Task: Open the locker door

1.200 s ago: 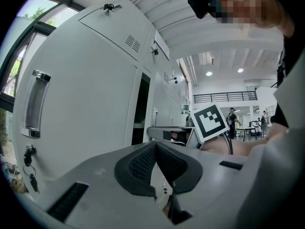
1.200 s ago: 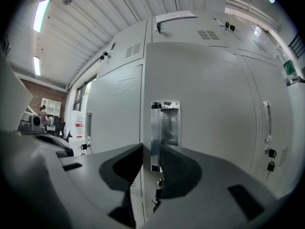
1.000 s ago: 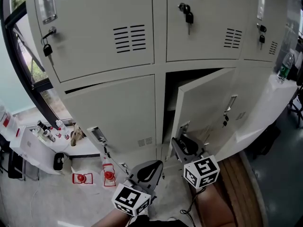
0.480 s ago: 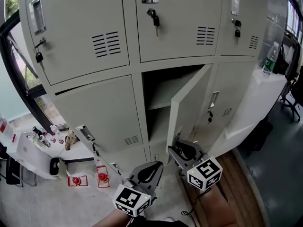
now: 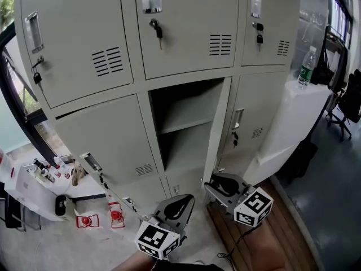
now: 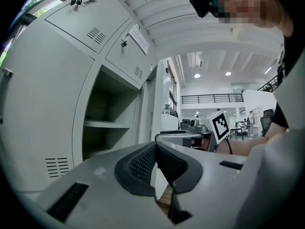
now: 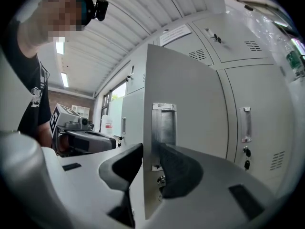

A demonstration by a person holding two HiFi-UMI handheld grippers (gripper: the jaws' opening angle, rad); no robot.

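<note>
1. The locker door [image 5: 221, 130] stands near the centre of the head view, swung out so far that it shows almost edge-on. Its lower corner reaches down to the right gripper [image 5: 217, 183].
2. Left of the door, the open compartment [image 5: 183, 151] shows a dark inside, divided by one shelf [image 5: 181, 123].
3. In the right gripper view, the door's free edge [image 7: 148, 128] runs upright between the two pads, and the recessed metal handle [image 7: 164, 125] sits just right of it.
4. The right gripper's jaws are opening. The door edge is between them, and a thin gap shows at the left pad [image 7: 126, 168].
5. The left gripper [image 6: 156, 162] sits low in the head view, left of the right gripper and apart from the lockers. Its pads meet tip to tip with nothing between them.
6. In the left gripper view, the open compartment lies at centre left, and the right gripper's marker cube [image 6: 220, 125] shows at centre right.
7. A key bunch [image 5: 157, 29] hangs from the closed door above the open compartment.
8. A bottle [image 5: 305, 66] stands on the white cabinet [image 5: 282, 129] at the upper right of the head view.
</note>
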